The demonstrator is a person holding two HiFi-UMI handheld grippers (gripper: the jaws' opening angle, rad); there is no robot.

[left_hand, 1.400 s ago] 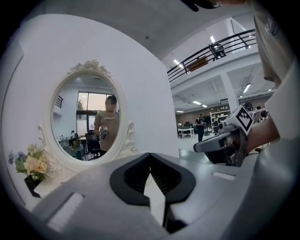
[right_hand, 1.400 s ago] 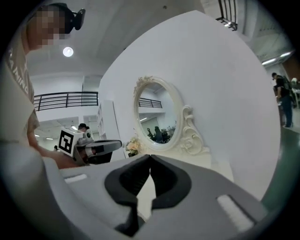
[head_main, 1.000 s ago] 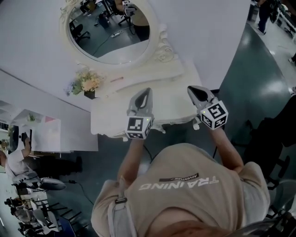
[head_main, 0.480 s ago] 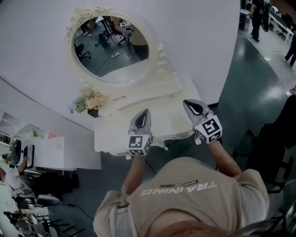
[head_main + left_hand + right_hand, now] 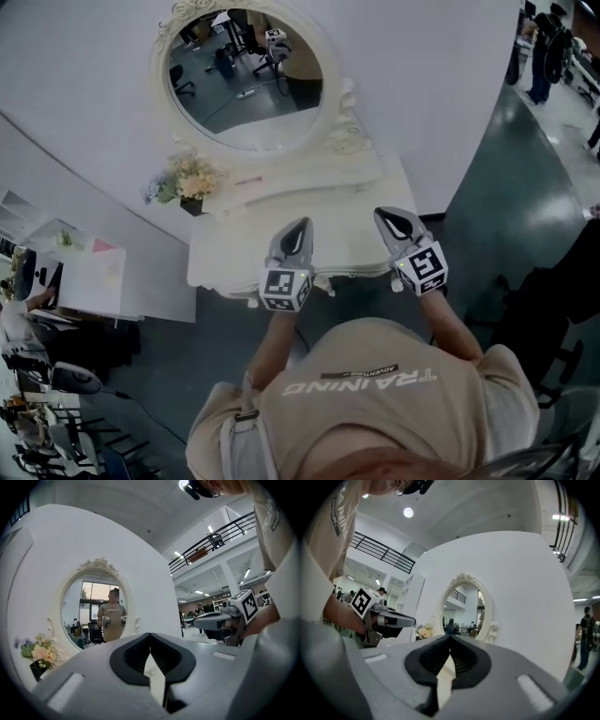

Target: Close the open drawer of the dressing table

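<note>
The white dressing table (image 5: 225,258) stands against the wall, with an oval mirror (image 5: 246,75) above it. From above I cannot make out its drawer; the front is hidden under the tabletop edge and my grippers. My left gripper (image 5: 301,225) hovers over the table's front edge, its jaws shut with nothing between them. My right gripper (image 5: 382,216) hangs beside it to the right, also shut and empty. In the left gripper view the shut left gripper (image 5: 150,635) points at the mirror (image 5: 96,609). The right gripper view shows the shut right gripper (image 5: 450,637) aimed at the mirror (image 5: 464,606).
A small pot of flowers (image 5: 190,180) stands at the table's back left. A white cabinet (image 5: 89,272) sits left of the table. Dark floor (image 5: 506,187) stretches to the right, where people stand far off.
The head view has shifted, so the mirror sits higher in the frame. Both grippers stay shut and have drawn back slightly toward the table's front edge.
</note>
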